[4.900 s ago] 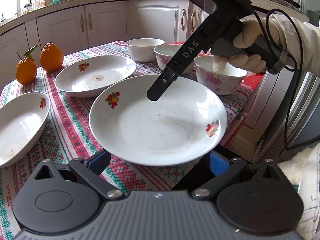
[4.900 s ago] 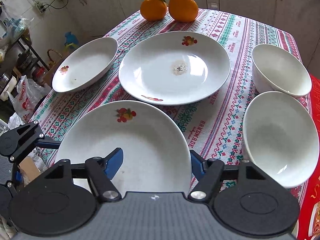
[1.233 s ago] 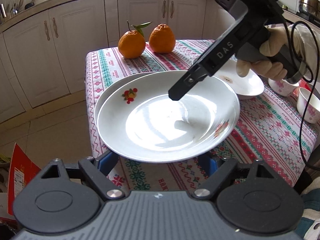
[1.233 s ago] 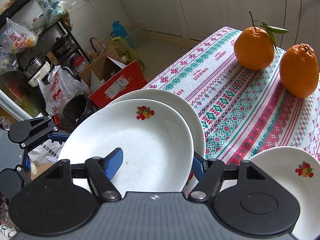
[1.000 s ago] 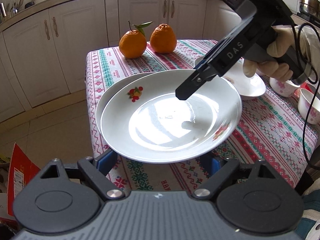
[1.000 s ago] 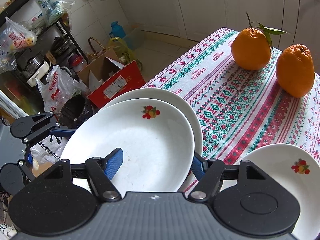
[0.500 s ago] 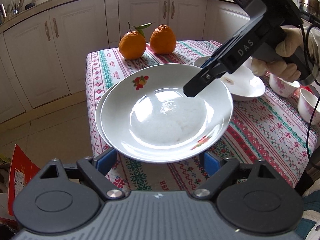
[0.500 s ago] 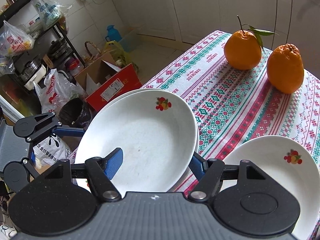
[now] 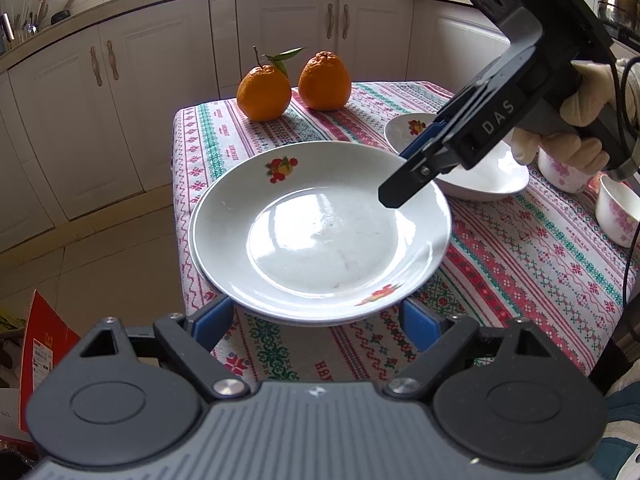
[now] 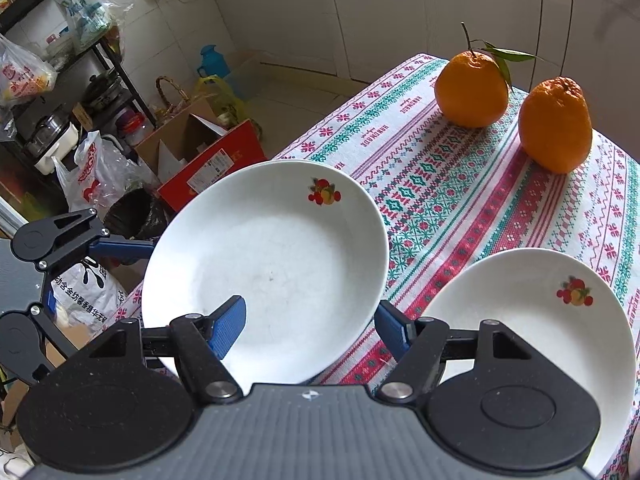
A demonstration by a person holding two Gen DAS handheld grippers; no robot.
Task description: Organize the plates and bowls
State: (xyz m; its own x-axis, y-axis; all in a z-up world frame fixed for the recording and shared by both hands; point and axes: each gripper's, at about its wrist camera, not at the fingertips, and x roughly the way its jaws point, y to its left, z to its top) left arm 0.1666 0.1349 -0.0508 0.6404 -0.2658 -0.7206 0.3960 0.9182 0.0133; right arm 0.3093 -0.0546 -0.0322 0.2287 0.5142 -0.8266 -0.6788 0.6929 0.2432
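Note:
A white plate with fruit decals (image 9: 320, 232) sits stacked on a second plate at the table's corner; only the lower plate's rim shows. It also shows in the right wrist view (image 10: 268, 264). My left gripper (image 9: 316, 320) is open, its blue fingers on either side of the stack's near rim. My right gripper (image 10: 312, 328) is open, one finger over the plate's rim, the other outside it. A third fruit-decal plate (image 10: 528, 320) lies to the right, also in the left wrist view (image 9: 480, 176).
Two oranges (image 9: 292, 84) stand at the far end of the patterned tablecloth (image 9: 520, 256). Floral bowls (image 9: 618, 216) sit at the right edge. The table's edge drops off on the left to the floor, with a red box (image 10: 208, 164) and bags below.
The plate held by both grippers has come down onto the other plate at the table's corner and now sits nested in it. Both grippers have drawn slightly back along its rim.

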